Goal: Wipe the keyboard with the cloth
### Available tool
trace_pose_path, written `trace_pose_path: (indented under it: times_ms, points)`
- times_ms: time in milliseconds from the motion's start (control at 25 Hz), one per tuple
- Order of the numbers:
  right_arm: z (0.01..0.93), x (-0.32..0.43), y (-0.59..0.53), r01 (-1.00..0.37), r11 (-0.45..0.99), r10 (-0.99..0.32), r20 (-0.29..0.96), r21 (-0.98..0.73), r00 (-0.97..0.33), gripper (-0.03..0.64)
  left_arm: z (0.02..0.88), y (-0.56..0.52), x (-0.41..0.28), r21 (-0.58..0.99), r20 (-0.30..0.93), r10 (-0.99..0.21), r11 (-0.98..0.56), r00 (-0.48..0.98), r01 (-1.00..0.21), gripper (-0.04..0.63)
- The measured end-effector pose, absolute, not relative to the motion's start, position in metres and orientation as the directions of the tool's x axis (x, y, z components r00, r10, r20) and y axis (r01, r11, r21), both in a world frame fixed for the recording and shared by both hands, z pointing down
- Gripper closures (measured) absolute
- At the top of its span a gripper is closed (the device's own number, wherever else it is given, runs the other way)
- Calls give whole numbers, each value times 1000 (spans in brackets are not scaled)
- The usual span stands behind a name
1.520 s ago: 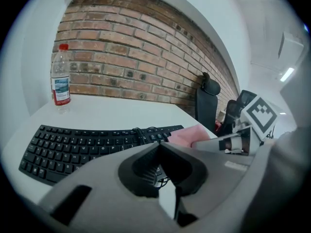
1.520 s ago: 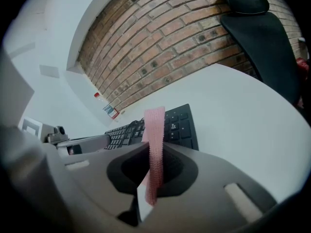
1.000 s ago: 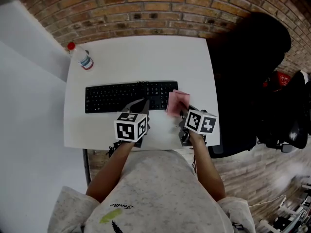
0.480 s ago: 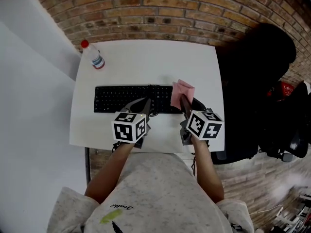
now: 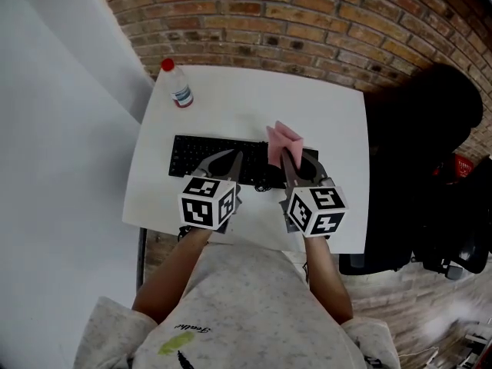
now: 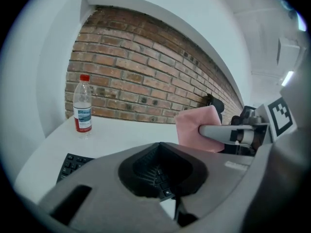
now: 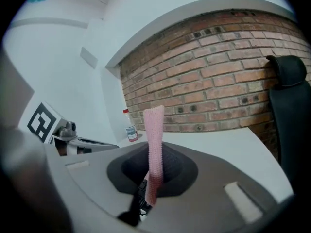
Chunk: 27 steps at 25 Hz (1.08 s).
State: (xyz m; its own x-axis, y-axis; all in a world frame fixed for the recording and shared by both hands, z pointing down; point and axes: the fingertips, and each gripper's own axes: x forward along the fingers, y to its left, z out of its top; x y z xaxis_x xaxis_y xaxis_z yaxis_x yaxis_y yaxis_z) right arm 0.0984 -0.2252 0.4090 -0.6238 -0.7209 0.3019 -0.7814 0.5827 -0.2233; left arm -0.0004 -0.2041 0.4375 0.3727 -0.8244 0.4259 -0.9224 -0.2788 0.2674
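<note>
The black keyboard (image 5: pixel 201 154) lies across the white table (image 5: pixel 246 102), its near edge partly hidden by both grippers. My right gripper (image 5: pixel 285 158) is shut on the pink cloth (image 5: pixel 283 138) and holds it upright over the keyboard's right part. In the right gripper view the cloth (image 7: pixel 155 135) stands up as a narrow strip from between the jaws of the right gripper (image 7: pixel 149 194). The left gripper (image 5: pixel 231 162) hovers over the keyboard's middle, jaws together with nothing in them. The left gripper view shows the keyboard (image 6: pixel 73 164), the cloth (image 6: pixel 193 126) and the left gripper (image 6: pixel 172 200).
A clear plastic bottle (image 5: pixel 177 85) with a red cap stands at the table's far left corner; it also shows as the bottle (image 6: pixel 82 105) and the bottle (image 7: pixel 130 128). A black chair (image 5: pixel 430 137) is right of the table. A brick wall (image 5: pixel 323 29) runs behind.
The right gripper has carried the cloth from the keyboard's right end to above its right part. The left gripper stays near the keyboard's middle. The head camera has shifted.
</note>
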Motion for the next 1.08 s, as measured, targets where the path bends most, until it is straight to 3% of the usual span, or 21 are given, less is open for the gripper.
trace_pose_path:
  times_ms: [240,1080]
  points:
    - [394,85,-222,-788,605,-747,261,-115,-611,595,432,-205,-6,248,411,-834,-286,368,-926,598]
    - [404,78,-219,-780,614,-737,266,-120,-621,595,439,-204,-4,269,413,-822,-301,392,-915,597]
